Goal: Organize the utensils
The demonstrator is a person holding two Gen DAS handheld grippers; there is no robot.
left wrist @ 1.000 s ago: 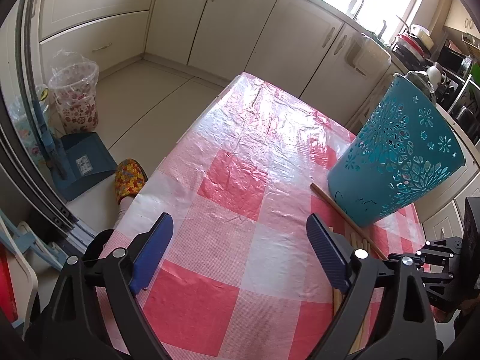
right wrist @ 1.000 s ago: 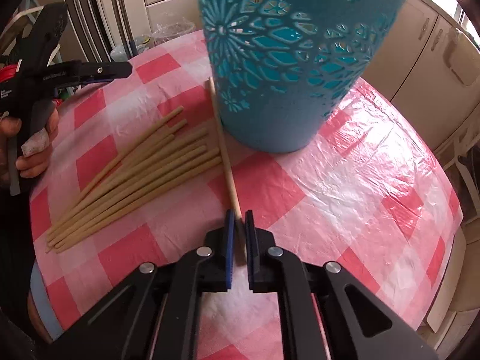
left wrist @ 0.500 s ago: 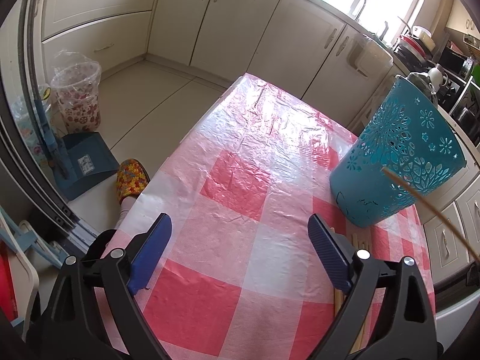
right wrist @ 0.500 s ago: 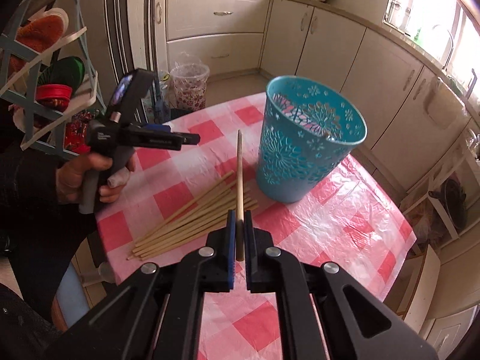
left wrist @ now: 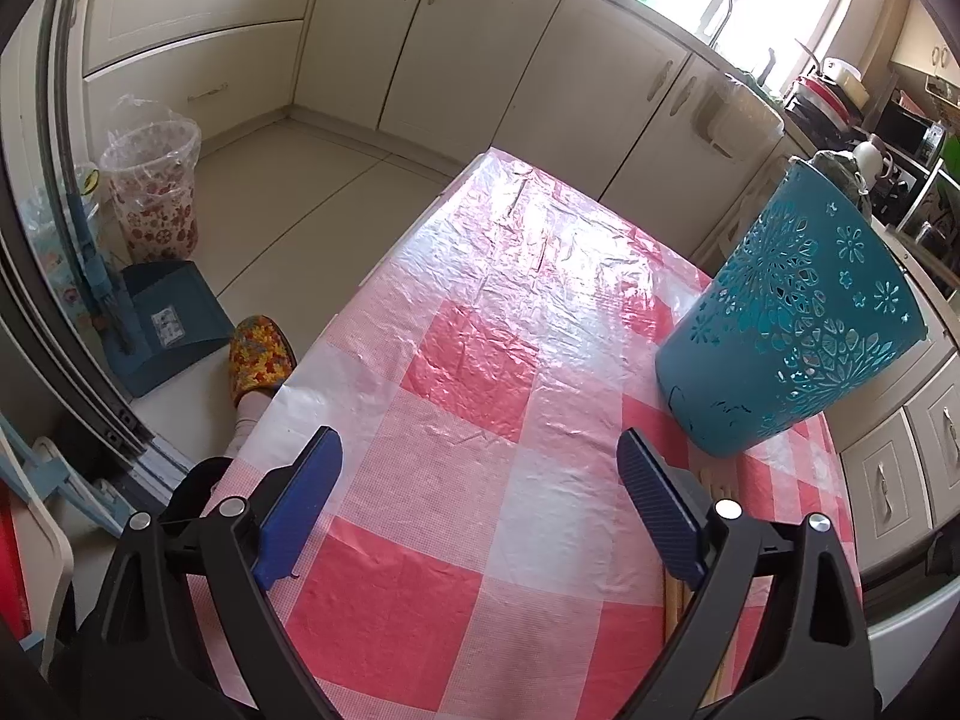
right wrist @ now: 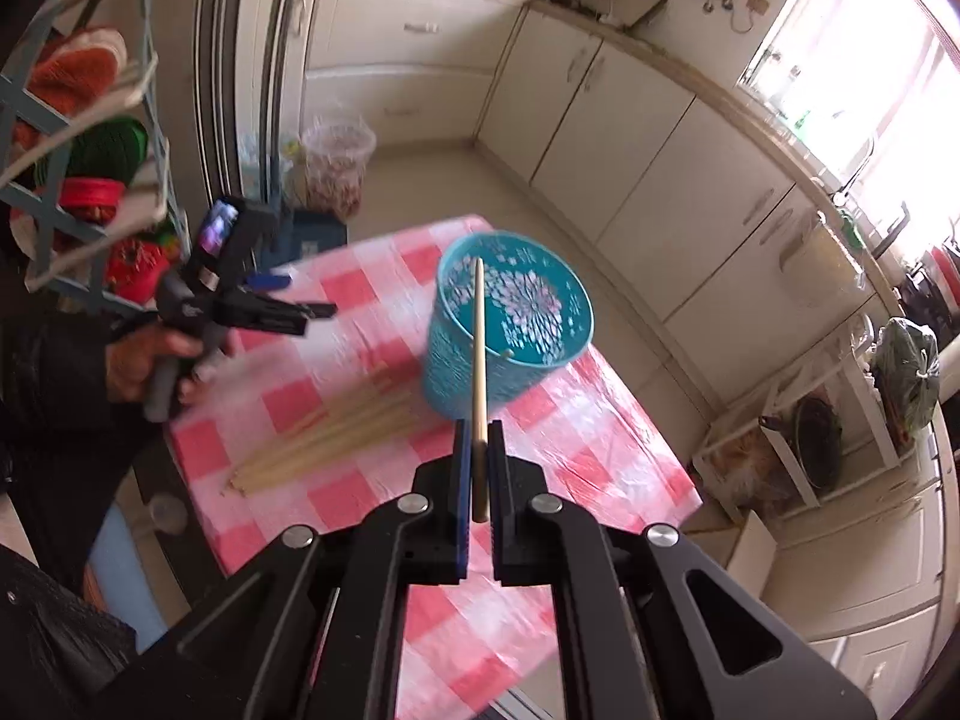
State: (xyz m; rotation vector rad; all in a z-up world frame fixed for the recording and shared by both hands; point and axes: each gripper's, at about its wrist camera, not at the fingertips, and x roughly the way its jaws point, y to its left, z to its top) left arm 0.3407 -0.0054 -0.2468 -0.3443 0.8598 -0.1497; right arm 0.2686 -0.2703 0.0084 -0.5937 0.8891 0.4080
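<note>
My right gripper (right wrist: 478,429) is shut on one wooden chopstick (right wrist: 479,348), high above the table; its far end lies over the mouth of the teal cut-out basket (right wrist: 510,324). Several more chopsticks (right wrist: 336,432) lie in a bundle on the red-and-white checked tablecloth (right wrist: 570,438), left of the basket. The left gripper (left wrist: 480,468) hangs open over the cloth with nothing between its blue pads (left wrist: 657,501). In the left wrist view the basket (left wrist: 786,330) stands at the right, and chopstick ends (left wrist: 675,597) peek out beside the right finger. A hand holds the left gripper (right wrist: 240,312) at the table's left side.
Cream kitchen cabinets (left wrist: 480,42) line the far walls. On the floor stand a flowered bin with a plastic liner (left wrist: 153,192) and a blue dustpan (left wrist: 162,318). A slippered foot (left wrist: 258,354) is by the table edge. A wire rack (right wrist: 78,150) stands at left.
The right gripper has risen well above the table, lifting the chopstick off the cloth, so the whole table and the basket's mouth show below. The left gripper has stayed put.
</note>
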